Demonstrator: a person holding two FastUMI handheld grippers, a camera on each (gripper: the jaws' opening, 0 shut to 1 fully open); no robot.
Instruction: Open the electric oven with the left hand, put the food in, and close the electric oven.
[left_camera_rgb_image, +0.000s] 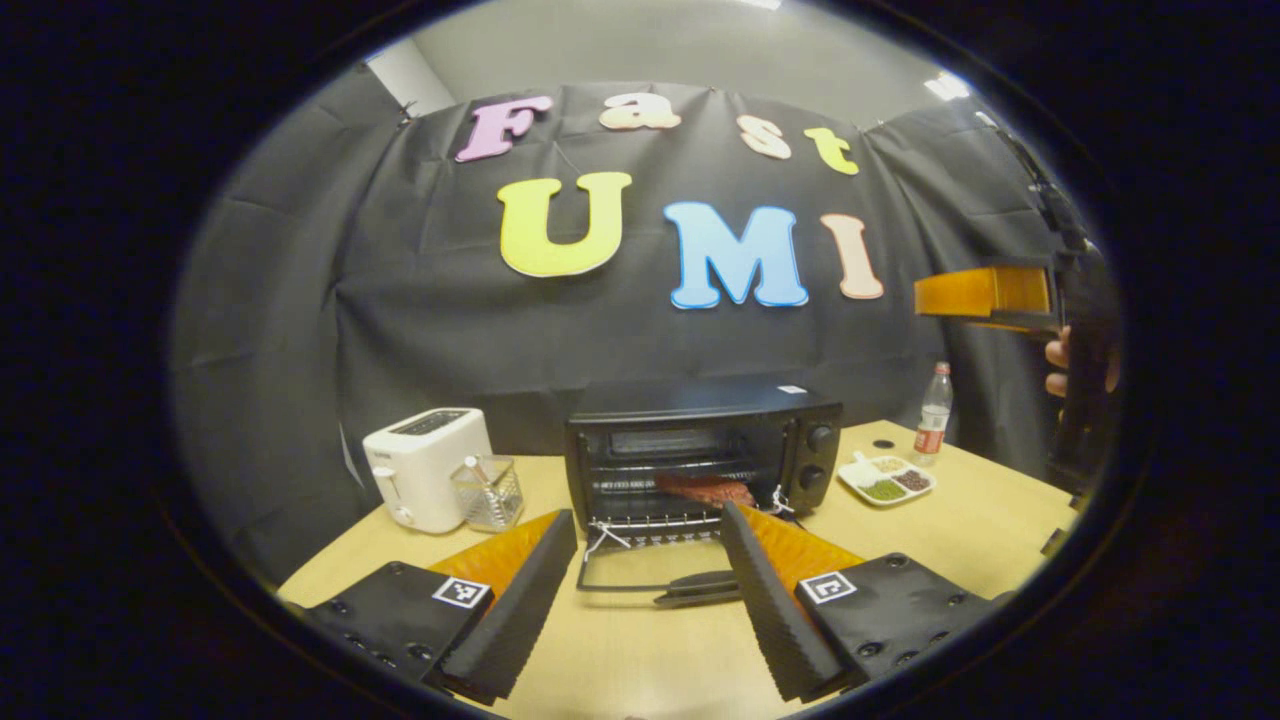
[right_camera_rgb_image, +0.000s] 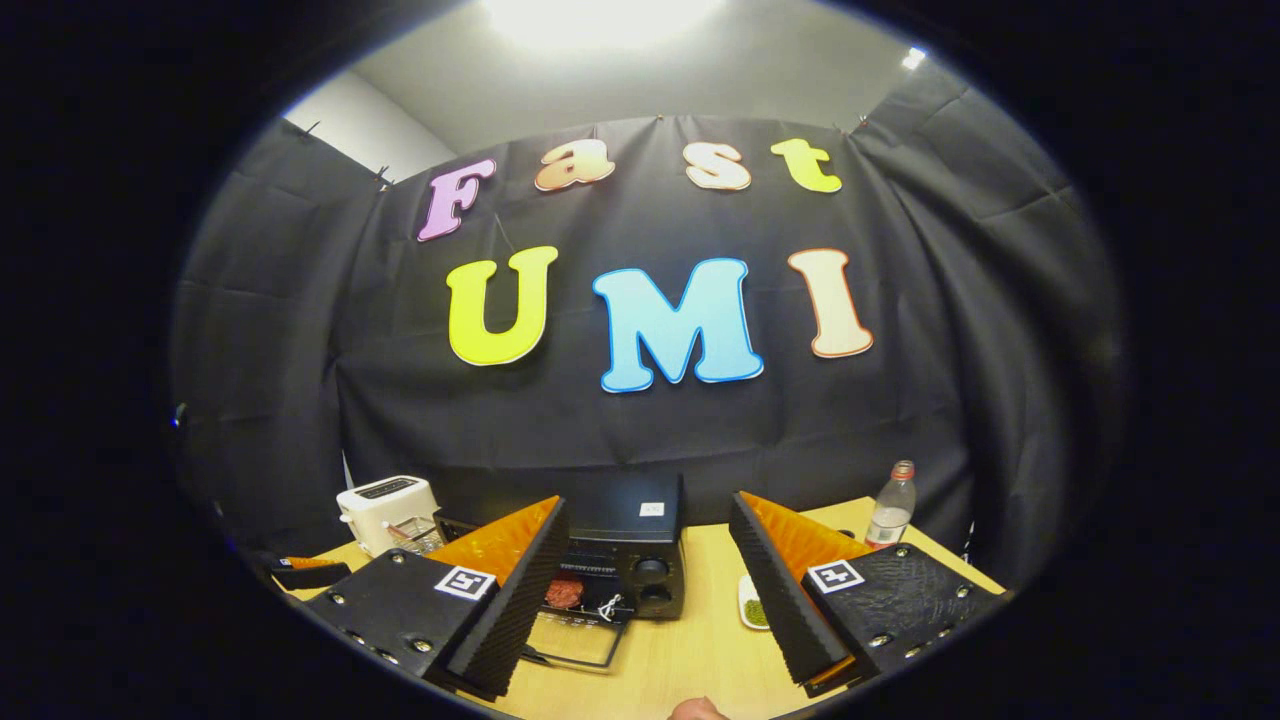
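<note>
The black electric oven (left_camera_rgb_image: 700, 440) stands mid-table with its glass door (left_camera_rgb_image: 640, 565) folded down flat, handle (left_camera_rgb_image: 700, 588) toward me. A reddish piece of food (left_camera_rgb_image: 705, 490) lies on the rack inside. My left gripper (left_camera_rgb_image: 648, 515) is open and empty, held just in front of the lowered door. The right gripper (left_camera_rgb_image: 990, 295) hangs high at the right in a hand (left_camera_rgb_image: 1060, 365). In the right gripper view, the right gripper (right_camera_rgb_image: 648, 503) is open and empty, well above and behind the oven (right_camera_rgb_image: 625, 550), where the food (right_camera_rgb_image: 565, 592) and the open door (right_camera_rgb_image: 575, 635) show.
A white toaster (left_camera_rgb_image: 425, 465) and a clear holder (left_camera_rgb_image: 487, 492) stand left of the oven. To its right sit a divided plate (left_camera_rgb_image: 886, 478) and a bottle (left_camera_rgb_image: 934, 412). Bare tabletop (left_camera_rgb_image: 650, 660) lies in front of the door.
</note>
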